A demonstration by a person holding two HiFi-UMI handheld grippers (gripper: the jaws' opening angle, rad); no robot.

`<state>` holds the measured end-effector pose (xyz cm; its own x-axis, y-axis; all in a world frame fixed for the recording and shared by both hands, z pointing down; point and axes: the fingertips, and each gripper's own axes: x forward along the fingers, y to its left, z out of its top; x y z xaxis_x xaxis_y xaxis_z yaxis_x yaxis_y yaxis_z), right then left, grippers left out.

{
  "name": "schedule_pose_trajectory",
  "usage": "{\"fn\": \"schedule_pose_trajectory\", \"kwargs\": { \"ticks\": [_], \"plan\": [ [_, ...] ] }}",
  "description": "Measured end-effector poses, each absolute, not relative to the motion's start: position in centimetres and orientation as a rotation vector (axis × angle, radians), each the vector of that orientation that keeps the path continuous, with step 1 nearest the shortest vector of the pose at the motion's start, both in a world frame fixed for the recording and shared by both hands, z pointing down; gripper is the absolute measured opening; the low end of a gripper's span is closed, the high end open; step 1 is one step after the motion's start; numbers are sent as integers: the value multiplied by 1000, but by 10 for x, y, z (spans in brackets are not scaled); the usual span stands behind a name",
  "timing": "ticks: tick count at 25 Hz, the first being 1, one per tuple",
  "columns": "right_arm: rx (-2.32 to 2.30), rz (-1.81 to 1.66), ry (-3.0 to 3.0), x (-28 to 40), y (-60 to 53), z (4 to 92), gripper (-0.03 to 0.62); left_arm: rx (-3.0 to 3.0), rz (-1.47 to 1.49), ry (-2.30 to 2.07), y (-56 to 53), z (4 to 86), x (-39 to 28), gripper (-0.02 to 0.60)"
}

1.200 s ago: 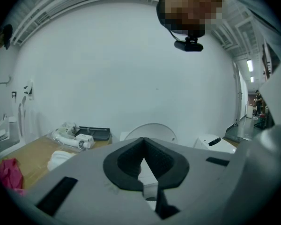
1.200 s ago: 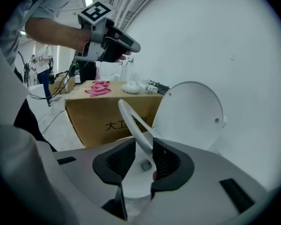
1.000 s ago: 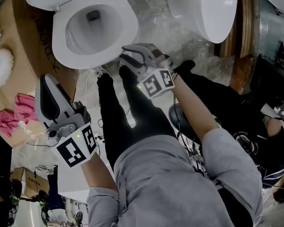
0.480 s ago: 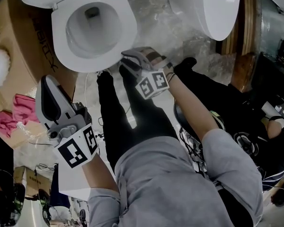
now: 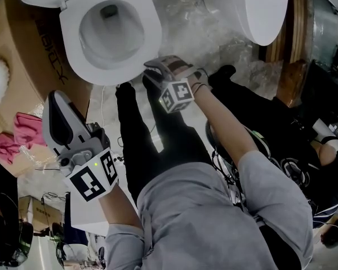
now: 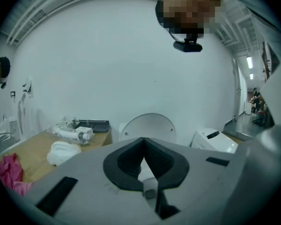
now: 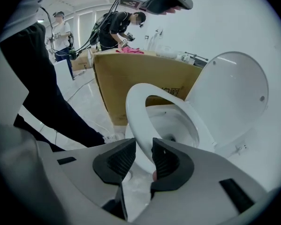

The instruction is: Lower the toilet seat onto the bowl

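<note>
Crinkled plastic sheeting (image 5: pixel 208 38) covers the floor around the toilet, where the toilet seat (image 5: pixel 150 30) lies over the bowl (image 5: pixel 107 35), low but, as far as this angle allows, perhaps not quite flat, with the lid (image 7: pixel 234 97) upright behind. Its front rim runs between the jaws of the right gripper (image 5: pixel 152 66), which seem to pinch it, so the sound course is to ease it down slowly and let go only once it rests on the bowl. Well apart, the left gripper (image 6: pixel 143 144) hangs by the person's leg, jaws pressed together on nothing.
</note>
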<state>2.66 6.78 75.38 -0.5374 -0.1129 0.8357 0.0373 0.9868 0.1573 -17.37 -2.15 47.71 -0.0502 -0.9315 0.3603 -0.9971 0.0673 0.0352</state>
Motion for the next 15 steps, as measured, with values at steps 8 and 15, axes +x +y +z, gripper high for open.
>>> {"fn": "schedule_pose_trajectory", "kwargs": {
  "ticks": [8, 15],
  "plan": [
    [5, -117, -2036, 30, 81, 790, 84, 1937, 322, -2074, -19, 473, -178, 0],
    [24, -43, -2033, 29, 90, 778, 2, 1941, 307, -2086, -19, 458, -182, 0]
  ]
}}
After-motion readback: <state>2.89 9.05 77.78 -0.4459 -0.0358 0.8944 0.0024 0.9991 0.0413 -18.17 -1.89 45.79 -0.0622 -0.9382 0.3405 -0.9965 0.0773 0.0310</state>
